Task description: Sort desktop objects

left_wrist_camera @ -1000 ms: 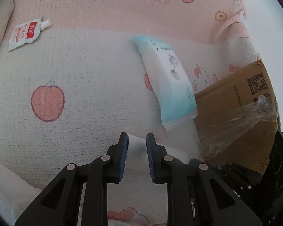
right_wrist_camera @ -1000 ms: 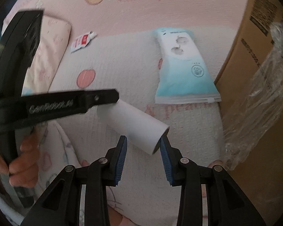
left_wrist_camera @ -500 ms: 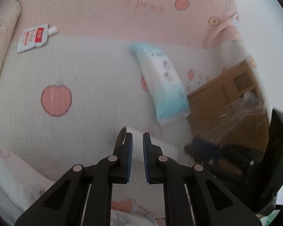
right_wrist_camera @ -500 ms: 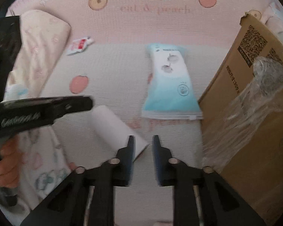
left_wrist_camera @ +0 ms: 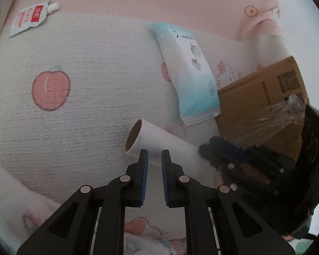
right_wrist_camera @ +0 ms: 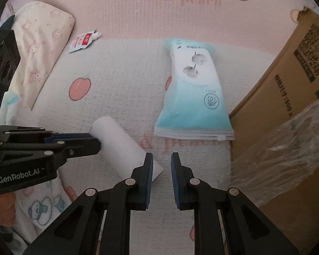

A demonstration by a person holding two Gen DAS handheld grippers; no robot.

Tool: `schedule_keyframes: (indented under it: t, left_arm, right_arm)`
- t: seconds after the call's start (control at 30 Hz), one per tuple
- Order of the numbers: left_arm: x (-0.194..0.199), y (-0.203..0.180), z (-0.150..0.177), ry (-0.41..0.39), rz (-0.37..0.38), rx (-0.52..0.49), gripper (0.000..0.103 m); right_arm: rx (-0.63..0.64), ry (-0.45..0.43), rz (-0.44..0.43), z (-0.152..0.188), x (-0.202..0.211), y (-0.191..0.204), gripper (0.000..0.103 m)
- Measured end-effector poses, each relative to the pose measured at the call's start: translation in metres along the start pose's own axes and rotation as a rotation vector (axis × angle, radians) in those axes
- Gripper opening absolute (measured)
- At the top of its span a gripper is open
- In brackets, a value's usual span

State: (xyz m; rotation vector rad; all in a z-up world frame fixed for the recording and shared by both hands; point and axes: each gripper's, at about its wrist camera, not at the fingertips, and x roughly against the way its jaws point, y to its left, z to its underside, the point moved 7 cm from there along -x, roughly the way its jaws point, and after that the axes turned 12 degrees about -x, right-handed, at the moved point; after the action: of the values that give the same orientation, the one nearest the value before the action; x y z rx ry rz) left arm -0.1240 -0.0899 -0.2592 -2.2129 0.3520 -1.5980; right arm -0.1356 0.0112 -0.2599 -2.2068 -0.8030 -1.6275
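Left claw: we are holding the left gripper (left_wrist_camera: pixel 153 155) with its jaws parted by a narrow gap, nothing between them; its tips are sitting just in front of the white roll (left_wrist_camera: pixel 159 144).
Right claw: we are holding the right gripper (right_wrist_camera: pixel 161 159) slightly apart as well, gripping nothing; its left finger is overlapping the roll's near end (right_wrist_camera: pixel 125 148) in view, and we cannot tell whether they are touching.
Roll axis: the roll is lying flat on the peach-print blanket (left_wrist_camera: pixel 85 74), its long axis running on a diagonal between the two claws; in the left view its open brown core is facing up and to the left.
Roll look: we are seeing a plain white tube, smooth, with a cardboard-coloured hollow end.
Further out: a blue and white tissue pack (right_wrist_camera: pixel 195 93) is lying beyond the roll, lengthwise away from us, its near end beside the cardboard box (right_wrist_camera: pixel 287 106).
Far corner: a small red and white pouch (left_wrist_camera: pixel 29 19) is lying well apart.
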Motion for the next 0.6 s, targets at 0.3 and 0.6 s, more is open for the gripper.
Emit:
schedule_keyframes:
  t: [0.3,0.6]
  left_arm:
    - [-0.012,0.0,-0.006,0.003,0.036,0.022,0.018]
    - [-0.019,0.01,-0.017,-0.033,0.154,0.15,0.019]
  right_arm:
    - [-0.016,0.042,-0.09,0.01,0.0,0.015,0.015]
    - [-0.065,0.078,-0.168,0.012,-0.003,0.015,0.015]
